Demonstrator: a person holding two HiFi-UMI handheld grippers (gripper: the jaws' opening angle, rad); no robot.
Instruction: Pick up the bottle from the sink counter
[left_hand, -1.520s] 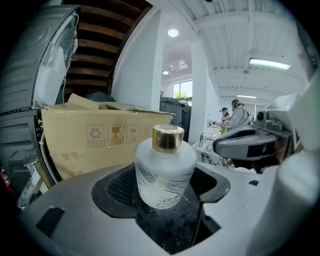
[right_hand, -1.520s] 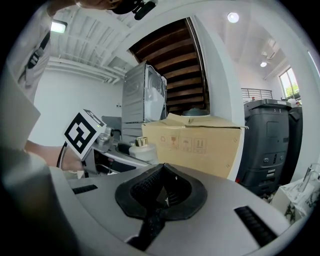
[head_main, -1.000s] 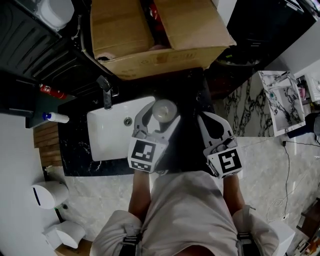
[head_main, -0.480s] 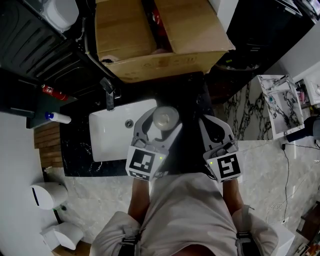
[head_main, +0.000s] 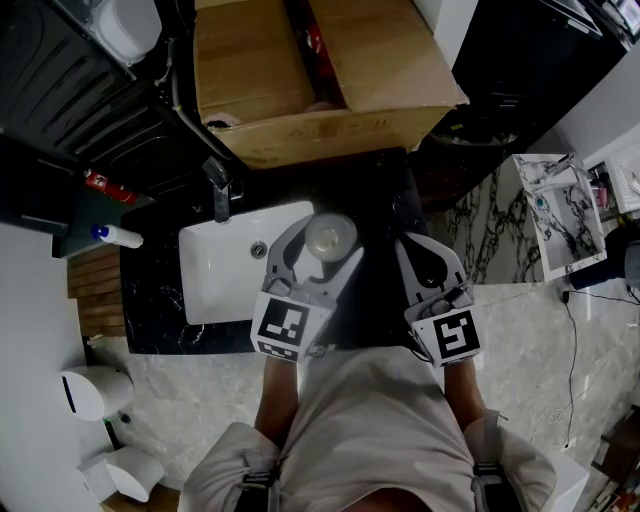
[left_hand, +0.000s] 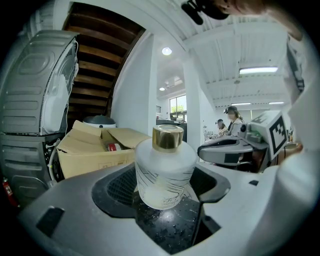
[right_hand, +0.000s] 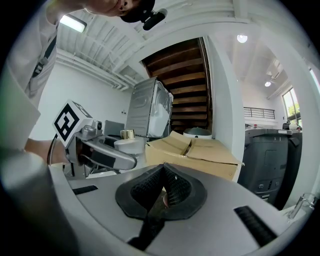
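Left of the sink (head_main: 212, 272), a blue-capped white tube (head_main: 117, 237) is lying on a dark ledge. The faucet (head_main: 218, 190) is sitting at the sink's far rim, and a big open cardboard box (head_main: 320, 80) is sitting beyond the sink, a bit to its right.

Just beside the sink's right edge, the bottle (head_main: 329, 235) is standing upright on the black speckled counter (head_main: 385, 195). It's frosted glass with a gold cap. The left gripper (head_main: 320, 245) is reaching in around it with the claw spread wide, one jaw on each side of the glass. A sliver of gap is showing by the right jaw, so I'm not seeing a real squeeze.

Further right of the sink, the right gripper (head_main: 428, 262) is hanging over the counter's edge. Its claw is pinched together, with nothing in it.
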